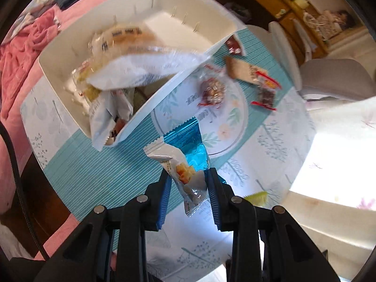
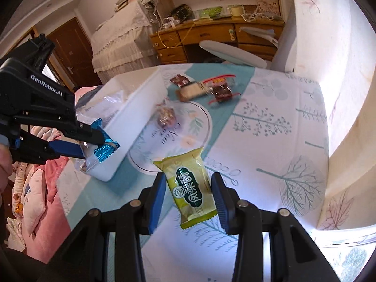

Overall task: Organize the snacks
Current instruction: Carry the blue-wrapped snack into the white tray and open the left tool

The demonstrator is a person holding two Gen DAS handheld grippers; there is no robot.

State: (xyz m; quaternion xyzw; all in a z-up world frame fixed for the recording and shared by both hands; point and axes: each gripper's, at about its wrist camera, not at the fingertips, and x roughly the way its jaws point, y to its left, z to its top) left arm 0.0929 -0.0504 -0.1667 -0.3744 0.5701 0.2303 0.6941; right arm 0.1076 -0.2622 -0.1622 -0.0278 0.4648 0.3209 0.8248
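Left claw (image 1: 188, 176) grips blue-and-white snack packets (image 1: 188, 164); right claw (image 2: 188, 183) pinches green packet (image 2: 191, 188).

The left gripper (image 1: 188, 176) has black, angular plastic arms with triangular cut-outs, joined by round silver pivot pins. Its two fingers (image 1: 164, 202) are lined with blue ribbed pads on the inner faces. A black cable (image 1: 16, 171) runs down the left edge of the left wrist view. From the right wrist camera the same gripper shows a boxy black body printed "GenRobot.AI" in white, with blue finger strips and a small silver screw near the tip. The right gripper (image 2: 188, 188) is built alike: black linkage arms, silver pins, blue ribbed pads. A hand (image 2: 4, 162) shows partly at the left edge.
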